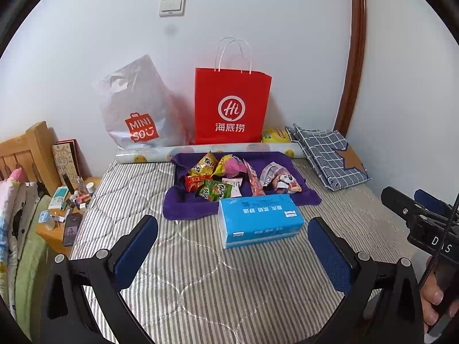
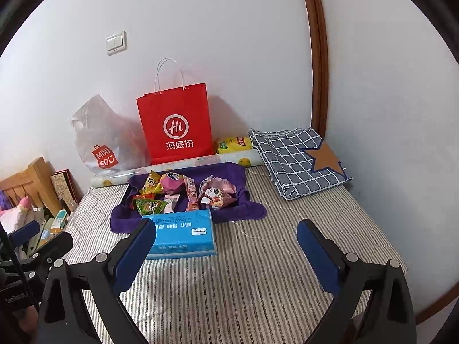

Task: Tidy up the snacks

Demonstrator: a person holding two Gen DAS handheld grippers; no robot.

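**Snacks heaped on purple cloth as both tongs hang released over bed**

The left tongs (image 1: 232, 240) and the right tongs (image 2: 226, 242) hover above a striped bed (image 1: 200, 281), blue pads spread wide, gripping nothing. The snacks (image 1: 229, 180), a jumble of bright packets, lie piled on a purple cloth (image 1: 183, 206) toward the wall. A blue tissue pack (image 1: 258, 219) rests against the cloth's near edge. Behind the pile, a patterned roll (image 1: 155, 154) lies along the wall, with a red paper bag (image 1: 231, 106) standing upright and a translucent Miniso bag (image 1: 137, 109) just beside it. A folded checked cloth (image 2: 298, 160) sits in the right corner, near a yellow packet (image 2: 233, 144).
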